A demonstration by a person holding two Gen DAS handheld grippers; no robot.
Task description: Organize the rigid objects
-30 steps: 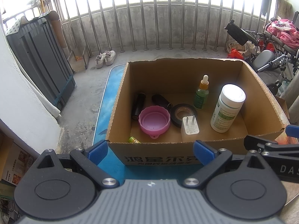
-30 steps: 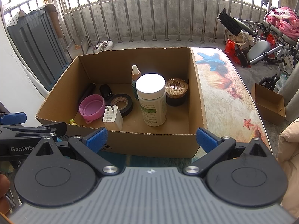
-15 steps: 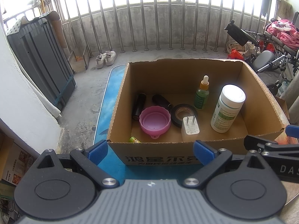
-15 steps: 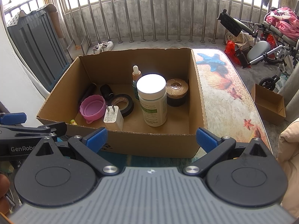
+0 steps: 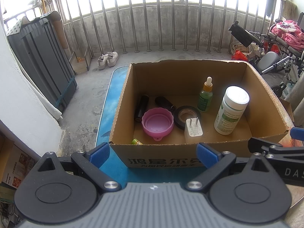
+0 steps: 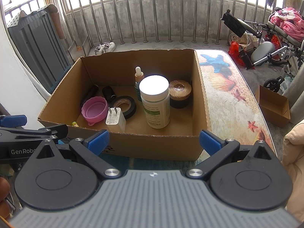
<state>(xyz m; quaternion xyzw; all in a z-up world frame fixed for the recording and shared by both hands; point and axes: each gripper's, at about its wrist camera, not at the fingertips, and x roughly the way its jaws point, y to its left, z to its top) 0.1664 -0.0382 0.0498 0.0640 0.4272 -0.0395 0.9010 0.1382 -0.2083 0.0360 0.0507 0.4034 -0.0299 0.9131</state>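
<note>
My box point(image 5: 161, 157) sits on the table point(image 6: 228, 102) in front of me. In it, the cup point(image 5: 157, 122) lies on the left, the tape point(image 5: 187, 116) and plug point(image 5: 193, 130) in the middle, and the big bottle point(image 5: 230, 113) on the right. The dropper bottle point(image 5: 205, 95) stands behind the tape.

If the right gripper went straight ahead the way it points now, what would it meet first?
Most likely the near wall of the cardboard box, which fills the gap ahead of the open right gripper. Height is hard to judge; slightly higher, it might clear the rim toward the white bottle.
</note>
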